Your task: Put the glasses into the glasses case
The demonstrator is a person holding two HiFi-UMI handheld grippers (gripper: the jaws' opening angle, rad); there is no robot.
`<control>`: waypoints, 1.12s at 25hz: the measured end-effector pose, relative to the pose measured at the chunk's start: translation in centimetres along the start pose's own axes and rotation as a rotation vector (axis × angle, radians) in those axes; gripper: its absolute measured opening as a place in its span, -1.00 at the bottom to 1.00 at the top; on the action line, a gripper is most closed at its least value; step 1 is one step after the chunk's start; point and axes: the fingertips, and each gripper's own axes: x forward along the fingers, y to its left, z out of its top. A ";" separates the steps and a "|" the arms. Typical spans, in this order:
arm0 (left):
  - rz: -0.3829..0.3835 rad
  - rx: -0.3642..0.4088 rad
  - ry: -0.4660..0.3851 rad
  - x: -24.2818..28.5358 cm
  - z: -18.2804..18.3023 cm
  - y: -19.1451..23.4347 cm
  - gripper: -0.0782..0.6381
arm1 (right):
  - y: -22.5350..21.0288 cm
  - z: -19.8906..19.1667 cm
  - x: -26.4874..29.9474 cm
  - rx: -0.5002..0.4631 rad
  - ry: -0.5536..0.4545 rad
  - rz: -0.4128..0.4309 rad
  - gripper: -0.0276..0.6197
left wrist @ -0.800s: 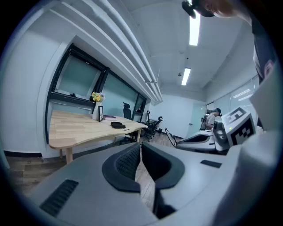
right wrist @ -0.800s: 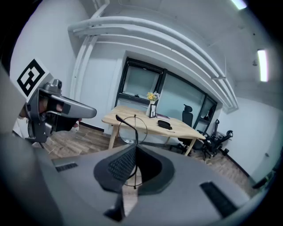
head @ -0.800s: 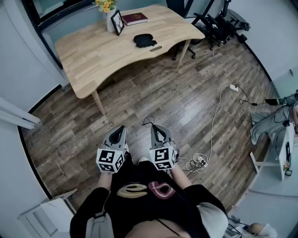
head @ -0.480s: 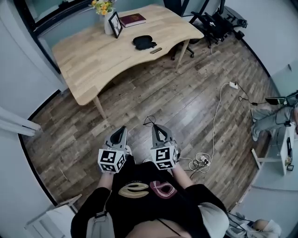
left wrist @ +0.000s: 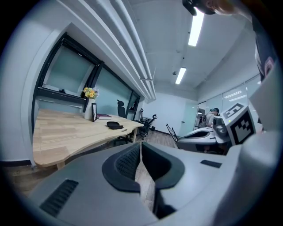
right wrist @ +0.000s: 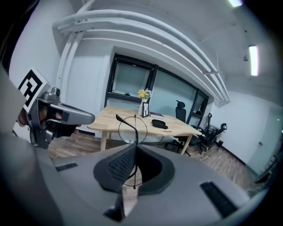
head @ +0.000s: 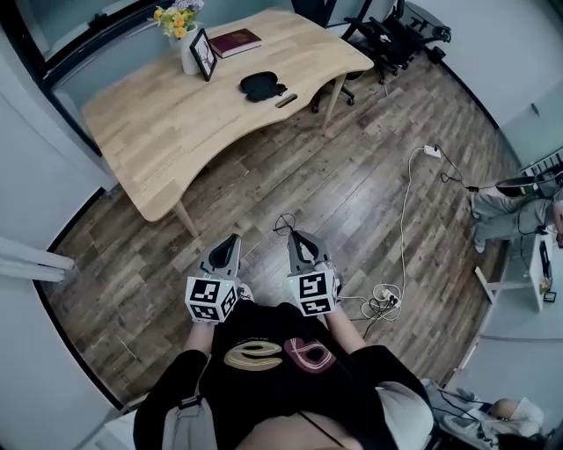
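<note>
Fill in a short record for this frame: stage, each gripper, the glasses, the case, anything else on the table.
stage: glasses in hand, person standing on the floor short of the table
right gripper: shut on the glasses, wire frame sticking up past the jaws
left gripper: shut, nothing between the jaws
glasses case: black, on the table, apart from both grippers
also on table: red book, picture frame, flower vase
</note>
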 end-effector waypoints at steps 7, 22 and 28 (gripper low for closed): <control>-0.061 0.005 0.014 1.1 0.7 1.4 -0.71 | 1.3 0.7 1.1 0.038 0.010 -0.019 -0.87; -0.057 -0.020 0.027 3.1 0.7 2.8 -0.71 | -0.4 0.5 2.6 0.100 0.001 -0.032 -0.87; -0.026 -0.025 0.026 5.5 1.0 2.9 -0.71 | -2.3 -0.1 5.3 0.100 0.014 0.021 -0.87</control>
